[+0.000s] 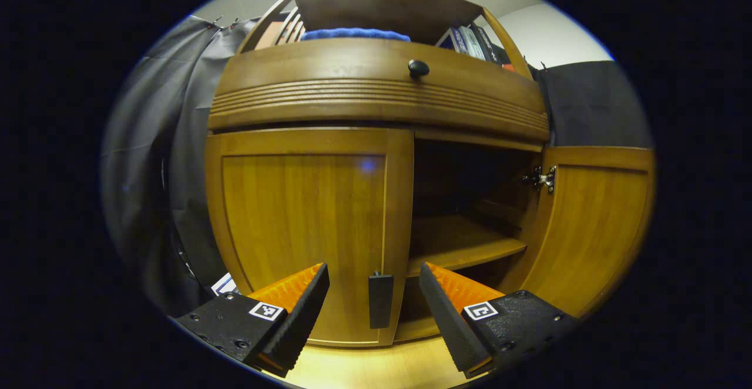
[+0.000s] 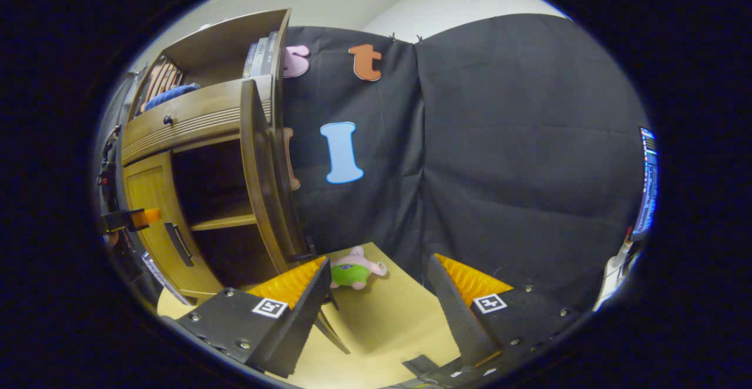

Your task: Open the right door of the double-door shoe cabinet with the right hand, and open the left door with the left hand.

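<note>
In the left gripper view the wooden shoe cabinet fills the middle. Its left door [image 1: 305, 224] is closed, with a dark handle [image 1: 380, 299] near its right edge. The right door [image 1: 593, 230] is swung wide open, showing a dark interior and a shelf [image 1: 464, 242]. My left gripper [image 1: 373, 307] is open, its fingers on either side of the handle without touching it. In the right gripper view my right gripper [image 2: 376, 301] is open and holds nothing, off to the right of the open right door [image 2: 261, 171]. The left door [image 2: 154, 224], its handle [image 2: 178, 243] and the left gripper [image 2: 126, 218] appear at far left.
A drawer with a dark round knob [image 1: 418, 68] sits above the doors, with a blue cloth [image 1: 352, 33] and books on the upper shelf. A pink and green plush toy [image 2: 355, 270] lies on the tan floor by the black cloth wall.
</note>
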A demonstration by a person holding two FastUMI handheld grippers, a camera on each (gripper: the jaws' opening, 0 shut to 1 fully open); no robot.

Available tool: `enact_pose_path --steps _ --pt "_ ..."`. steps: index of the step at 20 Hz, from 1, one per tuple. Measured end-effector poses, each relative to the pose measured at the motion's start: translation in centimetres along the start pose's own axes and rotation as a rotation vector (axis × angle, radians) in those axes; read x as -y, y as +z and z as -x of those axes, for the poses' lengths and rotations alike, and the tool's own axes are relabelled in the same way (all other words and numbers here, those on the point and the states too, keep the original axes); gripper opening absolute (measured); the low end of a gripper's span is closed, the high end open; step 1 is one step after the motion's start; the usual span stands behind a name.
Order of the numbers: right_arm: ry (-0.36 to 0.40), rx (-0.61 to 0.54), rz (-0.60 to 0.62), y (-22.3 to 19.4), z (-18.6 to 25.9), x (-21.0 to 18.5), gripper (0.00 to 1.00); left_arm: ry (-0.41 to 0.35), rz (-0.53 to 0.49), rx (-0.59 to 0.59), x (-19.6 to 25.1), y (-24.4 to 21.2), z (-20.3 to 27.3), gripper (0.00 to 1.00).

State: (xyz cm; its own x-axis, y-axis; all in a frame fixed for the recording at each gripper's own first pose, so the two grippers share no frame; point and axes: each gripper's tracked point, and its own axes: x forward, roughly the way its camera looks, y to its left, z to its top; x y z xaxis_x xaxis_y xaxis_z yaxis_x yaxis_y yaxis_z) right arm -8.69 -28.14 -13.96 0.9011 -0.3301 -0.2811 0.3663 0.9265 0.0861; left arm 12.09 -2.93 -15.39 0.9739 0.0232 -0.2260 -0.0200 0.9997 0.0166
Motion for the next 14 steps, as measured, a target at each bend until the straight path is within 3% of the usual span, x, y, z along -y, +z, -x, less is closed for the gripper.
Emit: enact_pose_path --steps 1,6,8,11,12,13,14 --pt "-0.005 0.005 0.012 0.4 0.3 0.2 0.99 0.002 -0.001 -0.012 0.1 -0.7 -0.7 0.95" --pt "-0.035 0.048 0.045 2.4 1.8 1.0 0.99 0.024 0.013 -0.072 -0.2 -3.5 -3.8 0.82" --pt "-0.054 0.062 0.054 3.0 2.2 1.5 0.99 0.035 0.037 -0.09 -0.5 -4.3 -4.8 0.74" --pt "-0.076 0.064 0.061 3.2 2.4 2.3 0.99 0.019 0.07 -0.108 -0.1 -5.3 -5.4 0.51" --pt "-0.079 0.061 0.061 3.1 2.5 2.5 0.99 0.017 0.08 -0.11 0.1 -5.4 -5.5 0.49" --pt "-0.08 0.058 0.06 3.1 2.6 2.6 0.99 0.018 0.077 -0.101 0.1 -5.2 -5.5 0.37" --pt "-0.079 0.056 0.059 3.0 2.6 2.6 0.99 0.017 0.066 -0.103 0.0 -5.2 -5.4 0.38"
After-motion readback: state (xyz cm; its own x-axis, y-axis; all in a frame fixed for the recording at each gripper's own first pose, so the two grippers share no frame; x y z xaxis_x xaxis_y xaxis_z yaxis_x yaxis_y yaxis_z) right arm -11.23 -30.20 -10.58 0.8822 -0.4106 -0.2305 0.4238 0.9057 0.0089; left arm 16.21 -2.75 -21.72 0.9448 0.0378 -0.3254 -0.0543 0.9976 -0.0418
